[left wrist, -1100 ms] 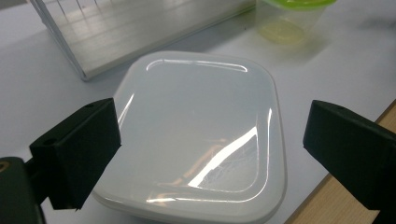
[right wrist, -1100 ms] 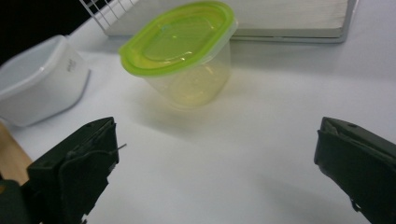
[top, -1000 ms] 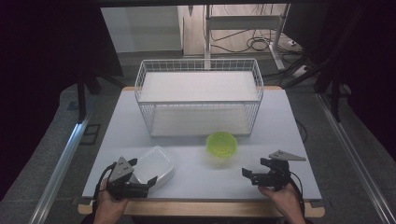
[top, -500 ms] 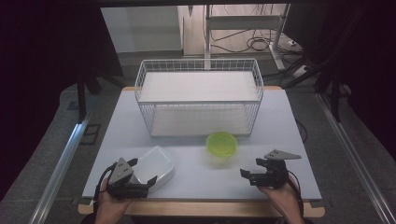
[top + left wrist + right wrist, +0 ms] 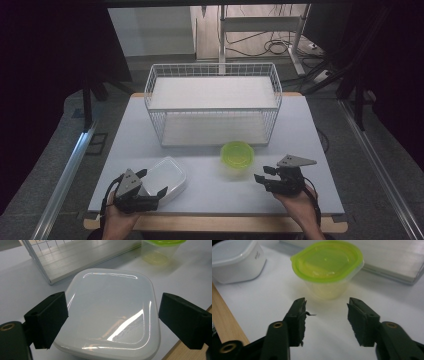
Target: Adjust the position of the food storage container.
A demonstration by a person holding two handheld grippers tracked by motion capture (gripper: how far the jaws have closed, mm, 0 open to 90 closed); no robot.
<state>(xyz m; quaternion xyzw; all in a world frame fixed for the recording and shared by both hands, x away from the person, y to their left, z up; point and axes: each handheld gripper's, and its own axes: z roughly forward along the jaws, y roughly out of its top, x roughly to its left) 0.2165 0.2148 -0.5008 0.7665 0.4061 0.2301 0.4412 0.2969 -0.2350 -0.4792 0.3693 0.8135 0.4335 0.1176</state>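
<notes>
Scene: A person at a white worktop (image 5: 310, 125) held a two-jaw claw in each hand, with a white wire basket (image 5: 212, 107) standing at the far side.

Left claw: The left claw (image 5: 152, 187) hung over the near-left corner with its jaws wide apart, one on each side of the white lidded box (image 5: 165, 177). In the left gripper view neither pad pressed on the box (image 5: 110, 315), so it was straddled, not gripped.

White box: It sat flat on the worktop near the front edge, lid on, well short of the basket. The wide stance of the jaws seemed chosen to clear its broad, rounded sides.

Right claw: The right claw (image 5: 261, 178) pointed toward the green-lidded tub (image 5: 237, 155), its jaws having just been closing and now partly apart with nothing between them. In the right gripper view the tub (image 5: 328, 270) stood just beyond the tips of this claw (image 5: 327, 307).

Green-lidded tub: A clear tub with a lime lid, upright, just in front of the basket's near wall and apart from the box.

Likely aim: Both containers appeared bound for the basket; each hand looked lined up on its own container, the narrower gap on the right probably suiting the smaller tub.
</notes>
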